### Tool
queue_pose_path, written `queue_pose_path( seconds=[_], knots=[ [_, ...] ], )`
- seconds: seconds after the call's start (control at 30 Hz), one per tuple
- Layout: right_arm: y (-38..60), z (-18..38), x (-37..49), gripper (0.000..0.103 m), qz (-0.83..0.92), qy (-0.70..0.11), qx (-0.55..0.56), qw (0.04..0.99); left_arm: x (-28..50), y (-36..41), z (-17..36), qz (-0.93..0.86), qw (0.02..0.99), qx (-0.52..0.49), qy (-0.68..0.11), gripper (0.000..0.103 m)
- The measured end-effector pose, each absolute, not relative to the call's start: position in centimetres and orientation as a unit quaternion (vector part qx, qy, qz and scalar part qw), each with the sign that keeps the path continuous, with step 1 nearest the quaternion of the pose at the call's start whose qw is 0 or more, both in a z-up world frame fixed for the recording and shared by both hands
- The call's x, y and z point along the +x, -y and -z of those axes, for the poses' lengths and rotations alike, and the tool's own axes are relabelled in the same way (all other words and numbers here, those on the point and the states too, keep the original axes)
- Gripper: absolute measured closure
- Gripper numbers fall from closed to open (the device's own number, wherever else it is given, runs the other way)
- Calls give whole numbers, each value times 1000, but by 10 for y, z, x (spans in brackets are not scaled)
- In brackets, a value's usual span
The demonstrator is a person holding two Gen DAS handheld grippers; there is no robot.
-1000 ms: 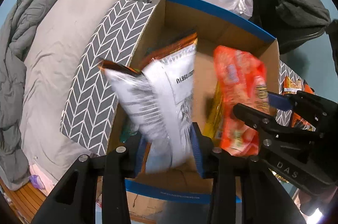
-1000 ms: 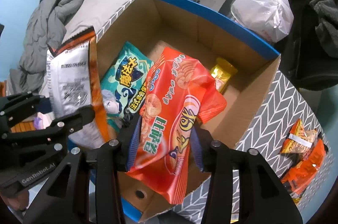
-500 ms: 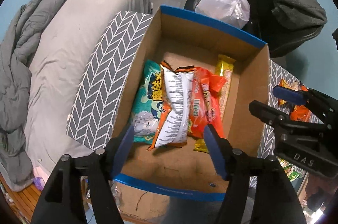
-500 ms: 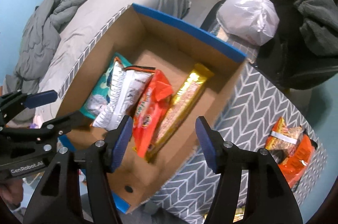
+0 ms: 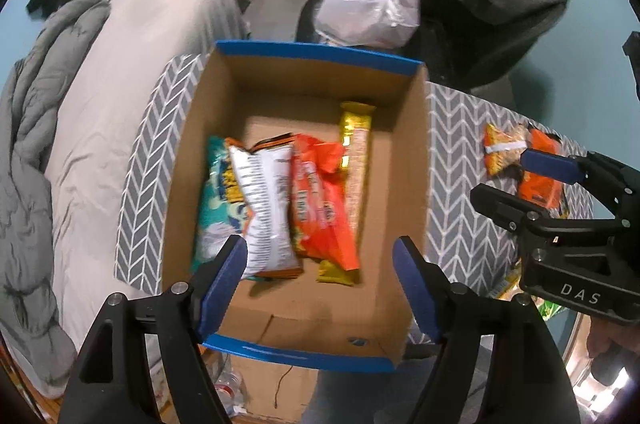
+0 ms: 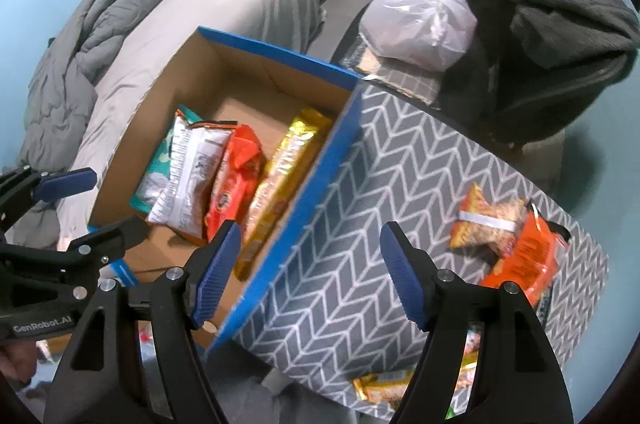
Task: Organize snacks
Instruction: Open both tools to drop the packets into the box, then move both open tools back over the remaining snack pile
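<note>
The left gripper [image 5: 318,278] hung over the near end of an open cardboard box [image 5: 416,160], its blue-padded jaws spreading apart with nothing between them. The right gripper [image 6: 310,274] was poised above the box's right wall and the patterned tabletop [image 6: 400,184], its jaws likewise widening and empty. Four snack packs lay side by side on the box floor: a teal bag [image 5: 212,192], a white and orange bag [image 5: 266,208] partly over it, an orange bag [image 5: 320,208] and a long gold pack [image 5: 356,160] against the right wall. The left wrist view looked almost straight down into the box and showed its blue-edged near rim and the floor beneath the table's edge, which the other view did not. The right wrist view took in more of the table to the right of the box, where a small orange noodle pack [image 6: 486,220] lay touching a larger orange bag [image 6: 528,264], with further wrappers [image 6: 380,386] at the table's near edge, too blurred to tell apart. Each view caught the other gripper at its margin. Beyond the box stood a bed [image 5: 132,72] with a grey quilt [image 5: 24,152], a white plastic bag [image 5: 368,8] on a chair seat, and dark clothing [image 6: 560,8] draped over the chair.
</note>
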State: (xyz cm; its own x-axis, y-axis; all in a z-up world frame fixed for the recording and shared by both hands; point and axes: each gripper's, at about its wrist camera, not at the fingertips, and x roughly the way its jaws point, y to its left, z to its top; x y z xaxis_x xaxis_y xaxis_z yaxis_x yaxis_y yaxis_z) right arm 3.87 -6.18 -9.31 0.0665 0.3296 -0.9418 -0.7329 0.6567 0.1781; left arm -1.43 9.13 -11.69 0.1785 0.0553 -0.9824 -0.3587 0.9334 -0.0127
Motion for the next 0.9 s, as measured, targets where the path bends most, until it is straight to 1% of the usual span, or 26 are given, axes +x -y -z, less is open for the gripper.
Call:
queue_pose_path(
  seconds=[0.27, 0.6, 0.9],
  knots=[
    [107, 89, 46, 30, -341, -581, -161, 722, 1, -49, 114, -91, 764, -92, -632, 26],
    [192, 93, 52, 30, -257, -613, -95, 741, 24, 13, 115, -21, 766, -38, -642, 26],
    [266, 103, 40, 30, -187, -637, -40, 747, 36, 65, 122, 42, 764, 24, -643, 26]
  ],
)
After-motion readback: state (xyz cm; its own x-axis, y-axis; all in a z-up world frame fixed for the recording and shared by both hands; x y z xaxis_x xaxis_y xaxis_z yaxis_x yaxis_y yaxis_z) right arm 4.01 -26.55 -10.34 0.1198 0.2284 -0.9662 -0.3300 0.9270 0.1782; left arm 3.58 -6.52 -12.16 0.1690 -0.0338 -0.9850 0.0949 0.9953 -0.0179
